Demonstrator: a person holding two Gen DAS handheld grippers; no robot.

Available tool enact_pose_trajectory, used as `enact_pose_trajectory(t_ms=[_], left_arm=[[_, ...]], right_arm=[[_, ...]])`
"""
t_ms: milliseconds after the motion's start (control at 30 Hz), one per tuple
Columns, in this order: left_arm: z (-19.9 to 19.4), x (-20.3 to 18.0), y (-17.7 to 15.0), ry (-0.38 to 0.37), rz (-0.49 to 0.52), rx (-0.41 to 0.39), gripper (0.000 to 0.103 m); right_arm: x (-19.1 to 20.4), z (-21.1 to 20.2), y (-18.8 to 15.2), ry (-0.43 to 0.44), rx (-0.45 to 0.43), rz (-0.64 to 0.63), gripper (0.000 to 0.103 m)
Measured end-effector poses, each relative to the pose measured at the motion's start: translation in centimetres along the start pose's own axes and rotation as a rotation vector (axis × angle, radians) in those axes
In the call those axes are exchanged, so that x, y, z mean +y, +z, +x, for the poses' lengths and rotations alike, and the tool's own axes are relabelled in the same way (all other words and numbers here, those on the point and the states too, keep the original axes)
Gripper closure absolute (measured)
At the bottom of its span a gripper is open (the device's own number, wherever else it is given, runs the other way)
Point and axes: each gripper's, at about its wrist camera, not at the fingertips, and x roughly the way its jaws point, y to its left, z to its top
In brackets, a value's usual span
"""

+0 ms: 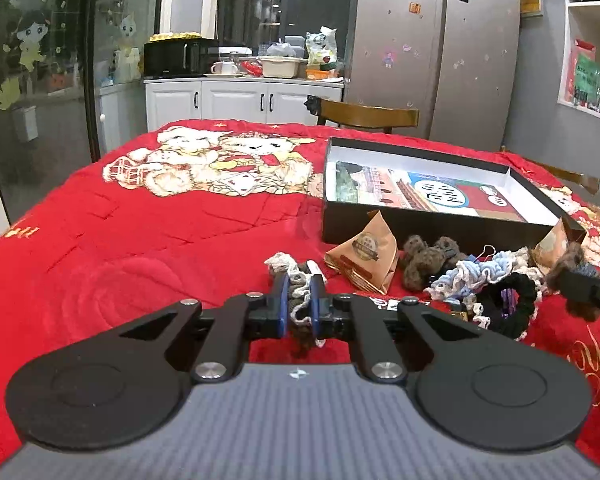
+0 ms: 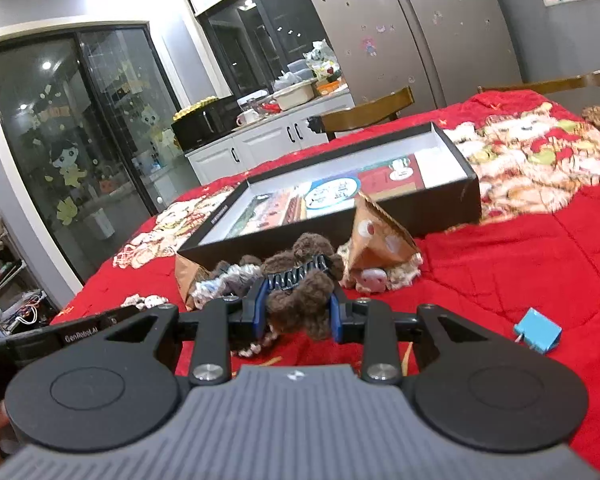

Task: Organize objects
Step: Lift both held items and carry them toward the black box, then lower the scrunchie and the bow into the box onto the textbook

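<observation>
While a red quilted cover [image 1: 140, 240] pads the counter, the left gripper [image 1: 300, 300] has its jaws clamped on a cream and brown knitted scrunchie [image 1: 296, 280], lifted just enough to carry. To its right lie a brown paper packet [image 1: 363, 256], more scrunchies [image 1: 479, 272] and an open black box [image 1: 419, 224], likely their destination. Furthest right, the right gripper [image 2: 298, 308] has its jaws clamped on a fuzzy brown hair claw [image 2: 300, 296], just in front of the box.
</observation>
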Motion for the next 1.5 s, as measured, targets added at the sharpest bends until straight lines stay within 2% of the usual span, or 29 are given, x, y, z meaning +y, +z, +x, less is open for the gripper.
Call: enact_pose_trajectory(t_ms=[100,400,533,800,967,1167,1367,1500], left_arm=[[-0.6,0.4,0.5,-0.018,-0.012,-0.003,0.090],[-3.5,1.0,4.1,-0.039,-0.006,-0.093,0.090],[-4.6,0.7,6.3,-0.049,0.010,-0.142,0.090],[-5.1,-1.1,11.8,-0.103,0.032,-0.229,0.090],[-2.2,-2.7,14.0,-0.169,0.015,-0.183,0.090],[3.3,-3.7,13.8,-0.220,-0.004,-0.118,0.090],[7.8,-3.4,10.2,-0.239,-0.030,-0.100,0.090],[9.7,-3.2,8.4,-0.227,-0.011,-0.091,0.090]], right_arm=[[0.4,-0.7,1.2,0.016,-0.028,-0.003,0.069],[3.3,-1.5,5.9,0.069,-0.083,-0.089,0.069],[3.7,-0.8,8.2,0.133,-0.042,-0.045,0.069],[3.8,2.2,11.9,0.110,0.028,-0.001,0.069],[3.4,4.8,13.6,0.082,0.067,0.032,0.069],[3.7,7.4,14.0,0.052,0.097,0.011,0.069],[3.2,11.1,12.9,0.035,0.150,-0.004,0.069],[2.7,14.1,11.3,0.017,0.205,-0.021,0.069]])
